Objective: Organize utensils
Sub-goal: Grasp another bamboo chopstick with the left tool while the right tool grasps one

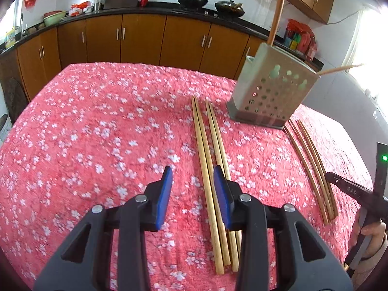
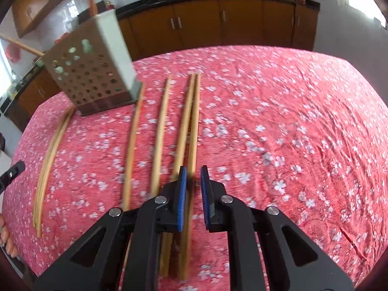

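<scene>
Several wooden chopsticks lie on a pink flowered tablecloth (image 1: pixel 97 133). In the left wrist view a light group (image 1: pixel 208 169) lies under my open, empty left gripper (image 1: pixel 192 177), and a darker group (image 1: pixel 312 169) lies to the right. A perforated metal utensil holder (image 1: pixel 271 92) stands behind them with two chopsticks (image 1: pixel 278 9) sticking out. In the right wrist view my right gripper (image 2: pixel 193 174) is narrowly open, its blue pads either side of one chopstick (image 2: pixel 192 131) on the cloth. The holder (image 2: pixel 92 72) stands at the far left there.
Brown kitchen cabinets (image 1: pixel 145 38) with a black countertop run behind the table, carrying woks (image 1: pixel 191 0) and bowls. The right gripper's body and the person's hand (image 1: pixel 368 218) show at the right edge of the left wrist view.
</scene>
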Motion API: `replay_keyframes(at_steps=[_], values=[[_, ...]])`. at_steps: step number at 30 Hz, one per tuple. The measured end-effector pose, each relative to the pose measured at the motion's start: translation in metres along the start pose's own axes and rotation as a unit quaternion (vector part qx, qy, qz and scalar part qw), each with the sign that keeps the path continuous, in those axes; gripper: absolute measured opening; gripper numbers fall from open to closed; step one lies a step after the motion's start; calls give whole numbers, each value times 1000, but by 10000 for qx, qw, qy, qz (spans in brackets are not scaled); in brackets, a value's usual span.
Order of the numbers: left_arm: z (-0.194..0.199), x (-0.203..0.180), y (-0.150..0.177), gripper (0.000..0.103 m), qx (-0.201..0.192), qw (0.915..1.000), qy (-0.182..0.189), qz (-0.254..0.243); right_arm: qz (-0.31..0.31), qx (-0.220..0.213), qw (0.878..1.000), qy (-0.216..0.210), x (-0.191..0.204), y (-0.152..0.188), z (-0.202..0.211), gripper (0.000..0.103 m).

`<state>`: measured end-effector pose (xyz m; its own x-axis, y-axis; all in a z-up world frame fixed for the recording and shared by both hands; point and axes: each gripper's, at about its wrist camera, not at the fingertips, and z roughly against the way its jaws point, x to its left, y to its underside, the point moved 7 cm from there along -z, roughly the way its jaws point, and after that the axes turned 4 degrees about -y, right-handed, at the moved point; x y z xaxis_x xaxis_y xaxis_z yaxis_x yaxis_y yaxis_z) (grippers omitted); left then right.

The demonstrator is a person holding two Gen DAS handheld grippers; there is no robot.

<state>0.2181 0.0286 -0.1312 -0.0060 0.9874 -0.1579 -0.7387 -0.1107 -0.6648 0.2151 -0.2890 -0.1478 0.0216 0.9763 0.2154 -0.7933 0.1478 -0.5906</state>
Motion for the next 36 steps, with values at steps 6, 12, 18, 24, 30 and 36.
replay_keyframes(at_steps=[6, 12, 18, 24, 30, 36], values=[[-10, -7, 14, 23, 265, 9995, 137, -108, 80, -50, 9999, 85, 0, -2, 3, 8], [-14, -16, 21, 17, 423, 9985, 145, -318, 49, -70, 10000, 44, -3, 1, 2, 8], [-17, -17, 22, 15, 466, 9978, -75, -466, 106, -78, 9999, 84, -1, 8, -2, 8], [-24, -19, 20, 14, 475, 9973, -217, -524, 158, -58, 9999, 38, 0, 11, 1, 8], [-29, -10, 11, 8, 403, 9967, -497, -491, 252, -98, 9996, 108, -1, 11, 0, 8], [-37, 37, -11, 8, 363, 9952, -896, -175, 43, -202, 9991, 369, -26, -5, -5, 8]])
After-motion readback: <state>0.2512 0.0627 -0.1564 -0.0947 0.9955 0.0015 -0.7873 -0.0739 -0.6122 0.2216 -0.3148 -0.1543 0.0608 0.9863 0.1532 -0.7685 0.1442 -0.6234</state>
